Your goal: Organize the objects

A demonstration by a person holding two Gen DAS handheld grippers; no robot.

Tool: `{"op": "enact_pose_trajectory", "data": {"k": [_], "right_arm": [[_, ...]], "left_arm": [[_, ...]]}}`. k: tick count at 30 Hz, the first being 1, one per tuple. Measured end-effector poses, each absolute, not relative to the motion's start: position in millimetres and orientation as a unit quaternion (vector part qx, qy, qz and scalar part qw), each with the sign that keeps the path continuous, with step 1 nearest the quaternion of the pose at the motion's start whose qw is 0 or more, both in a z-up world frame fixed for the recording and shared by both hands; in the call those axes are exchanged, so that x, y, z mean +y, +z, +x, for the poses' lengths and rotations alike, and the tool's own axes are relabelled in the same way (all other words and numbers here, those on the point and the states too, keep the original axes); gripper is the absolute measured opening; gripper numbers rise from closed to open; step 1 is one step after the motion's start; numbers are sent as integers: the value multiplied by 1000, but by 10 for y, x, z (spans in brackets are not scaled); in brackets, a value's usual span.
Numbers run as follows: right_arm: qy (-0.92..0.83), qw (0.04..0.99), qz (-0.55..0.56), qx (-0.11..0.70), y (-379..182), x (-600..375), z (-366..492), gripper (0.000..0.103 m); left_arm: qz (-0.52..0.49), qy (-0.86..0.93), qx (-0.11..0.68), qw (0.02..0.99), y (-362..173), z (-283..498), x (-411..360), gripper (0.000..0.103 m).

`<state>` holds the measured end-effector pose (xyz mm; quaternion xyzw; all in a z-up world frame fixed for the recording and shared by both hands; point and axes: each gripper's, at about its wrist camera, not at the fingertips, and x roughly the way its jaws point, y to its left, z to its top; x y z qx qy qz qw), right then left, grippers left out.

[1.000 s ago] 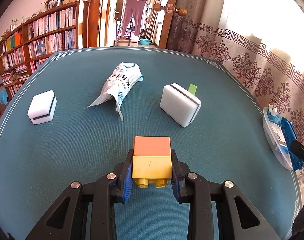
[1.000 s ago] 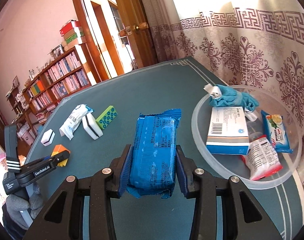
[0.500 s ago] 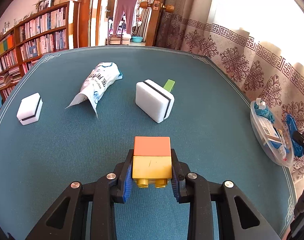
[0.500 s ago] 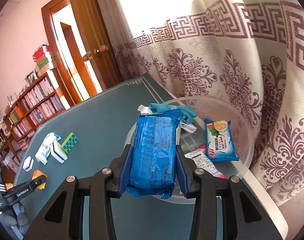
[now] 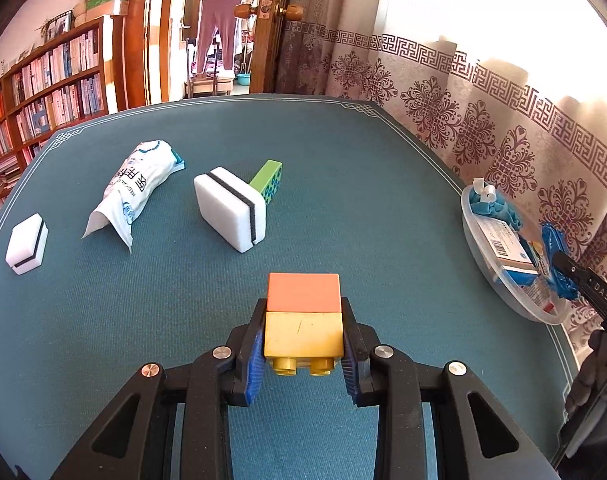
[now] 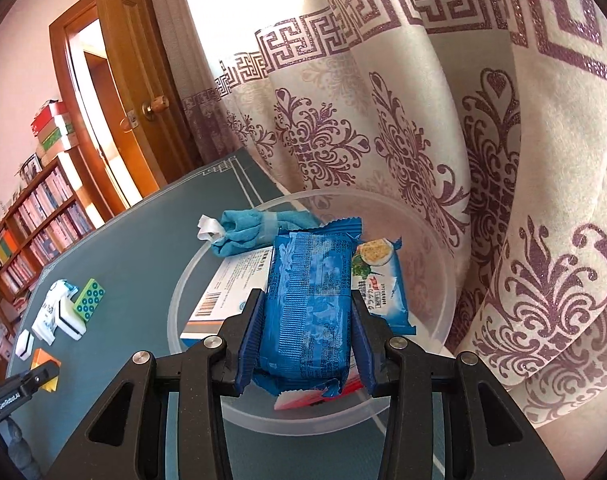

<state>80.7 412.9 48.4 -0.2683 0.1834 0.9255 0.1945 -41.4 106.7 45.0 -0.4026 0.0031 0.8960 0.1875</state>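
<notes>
My left gripper (image 5: 303, 344) is shut on an orange and yellow toy block (image 5: 303, 316) and holds it above the green table mat (image 5: 343, 208). My right gripper (image 6: 306, 332) is shut on a blue snack packet (image 6: 309, 300) and holds it over the clear plastic bowl (image 6: 427, 236) at the table's right edge. The bowl holds a blue cloth (image 6: 255, 232), a white box (image 6: 227, 296) and a small cracker packet (image 6: 383, 284). The bowl also shows in the left wrist view (image 5: 483, 256).
On the mat lie a white sponge with a black stripe (image 5: 231, 208), a green dotted block (image 5: 268, 180), a white printed bag (image 5: 139, 184) and a smaller sponge (image 5: 26, 242). A patterned curtain (image 6: 463, 140) hangs right behind the bowl. Bookshelves (image 5: 43, 84) stand at the left.
My right gripper has carried the blue packet rightward from beside the bowl to over it. My left gripper has turned a little to the right, still holding the block.
</notes>
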Motion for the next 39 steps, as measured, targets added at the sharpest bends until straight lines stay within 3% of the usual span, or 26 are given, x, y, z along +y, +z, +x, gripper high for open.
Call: {"op": "enact_pose_trajectory", "data": {"k": [18,39], "right_arm": [[929,227,-240,164,449,4141,875,47],[938,233,-209,149,445,4065,1008,47]], "left_arm": [[-410,882,25,231,488,-375,1585,33],[-400,841,53,360,689,-240,2619,33]]}}
